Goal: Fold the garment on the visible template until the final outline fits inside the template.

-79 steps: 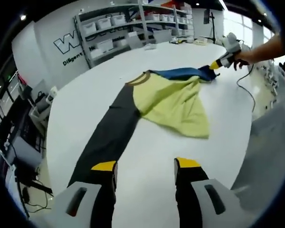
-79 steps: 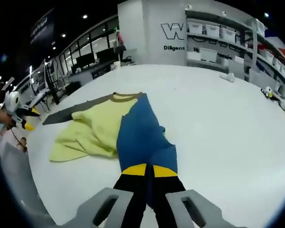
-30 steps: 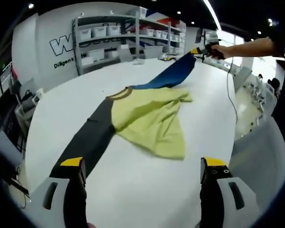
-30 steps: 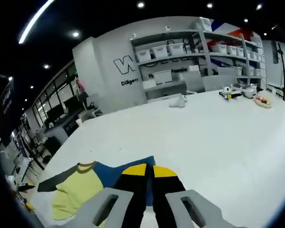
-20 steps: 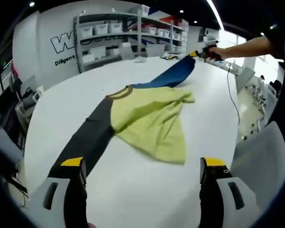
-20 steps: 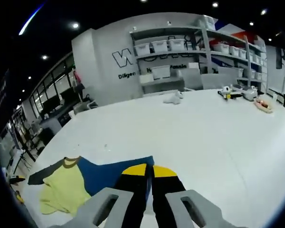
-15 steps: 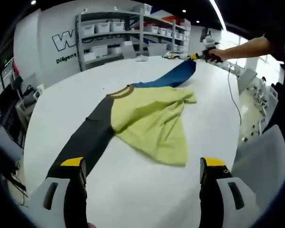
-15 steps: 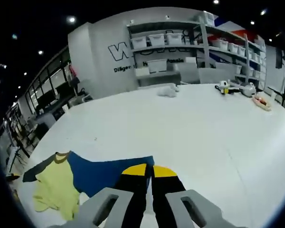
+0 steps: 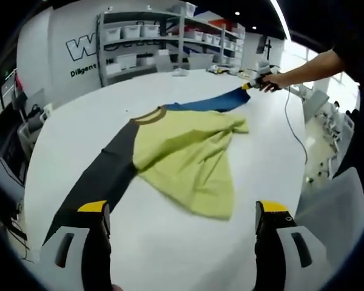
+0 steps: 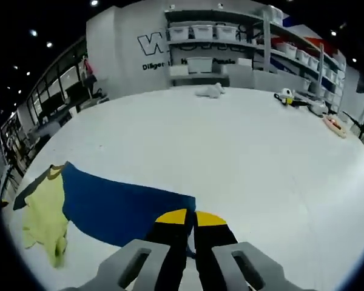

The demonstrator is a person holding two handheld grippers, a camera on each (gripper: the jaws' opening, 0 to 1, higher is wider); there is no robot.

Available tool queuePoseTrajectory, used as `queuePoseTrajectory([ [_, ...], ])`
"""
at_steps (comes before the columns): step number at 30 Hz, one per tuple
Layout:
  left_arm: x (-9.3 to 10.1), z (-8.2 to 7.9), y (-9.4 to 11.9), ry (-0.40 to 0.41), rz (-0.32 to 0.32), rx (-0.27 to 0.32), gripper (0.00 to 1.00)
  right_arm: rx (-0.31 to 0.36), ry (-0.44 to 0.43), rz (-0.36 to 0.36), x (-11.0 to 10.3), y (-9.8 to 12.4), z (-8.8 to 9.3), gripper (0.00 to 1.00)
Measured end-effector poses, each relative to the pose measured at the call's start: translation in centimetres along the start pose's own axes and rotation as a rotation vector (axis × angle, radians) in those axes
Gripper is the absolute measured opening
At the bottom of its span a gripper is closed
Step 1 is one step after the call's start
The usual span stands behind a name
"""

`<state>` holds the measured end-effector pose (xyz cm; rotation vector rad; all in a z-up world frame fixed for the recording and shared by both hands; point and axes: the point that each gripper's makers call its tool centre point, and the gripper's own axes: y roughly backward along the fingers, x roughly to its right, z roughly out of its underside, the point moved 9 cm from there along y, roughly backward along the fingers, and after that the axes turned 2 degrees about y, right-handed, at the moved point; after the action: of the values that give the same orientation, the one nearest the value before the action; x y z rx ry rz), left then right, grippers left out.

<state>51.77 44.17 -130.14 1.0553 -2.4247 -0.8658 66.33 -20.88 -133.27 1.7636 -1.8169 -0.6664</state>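
A long-sleeved shirt lies on the white table: a yellow-green body, a dark grey sleeve running toward my left gripper, and a blue sleeve stretched away to the far side. My left gripper hovers open near the table's front, its jaws wide apart with nothing between them. In the right gripper view the blue sleeve lies flat and my right gripper is shut on its cuff end. The right gripper also shows far off, held by a person's hand.
Shelving with white bins lines the back wall. Small items and tools lie on the table's far part. A cable trails from the right gripper across the table. A grey chair back stands at the right.
The right gripper has lowered the blue sleeve from mid-air down onto the table, pulling it out straight. The left gripper has stayed open in place.
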Motion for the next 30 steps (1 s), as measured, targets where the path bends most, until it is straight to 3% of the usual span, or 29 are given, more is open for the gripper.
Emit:
queuePoseTrajectory([
  [4,-0.2,0.0,-0.1,0.016,-0.003,0.006,0.96,0.012,0.139,0.064,1.0,-0.1,0.2,0.0],
  [9,-0.1,-0.1,-0.4,0.015,0.007,0.004,0.96,0.038,0.13,0.103,1.9,0.5,0.3,0.05],
  [15,-0.1,-0.1,-0.8,0.014,0.016,0.006,0.96,0.044,0.117,0.083,1.9,1.6,0.9,0.07],
  [18,0.1,-0.2,-1.1,0.008,0.025,0.01,0.96,0.05,0.113,0.056,1.5,2.0,1.3,0.1],
  [23,0.3,-0.4,-1.2,0.003,0.034,0.018,0.96,0.053,0.201,-0.015,-0.1,3.0,1.9,0.15],
  [30,1.4,-0.5,-1.6,-0.01,0.058,0.033,0.95,0.115,0.21,-0.119,-2.9,5.0,1.6,0.19],
])
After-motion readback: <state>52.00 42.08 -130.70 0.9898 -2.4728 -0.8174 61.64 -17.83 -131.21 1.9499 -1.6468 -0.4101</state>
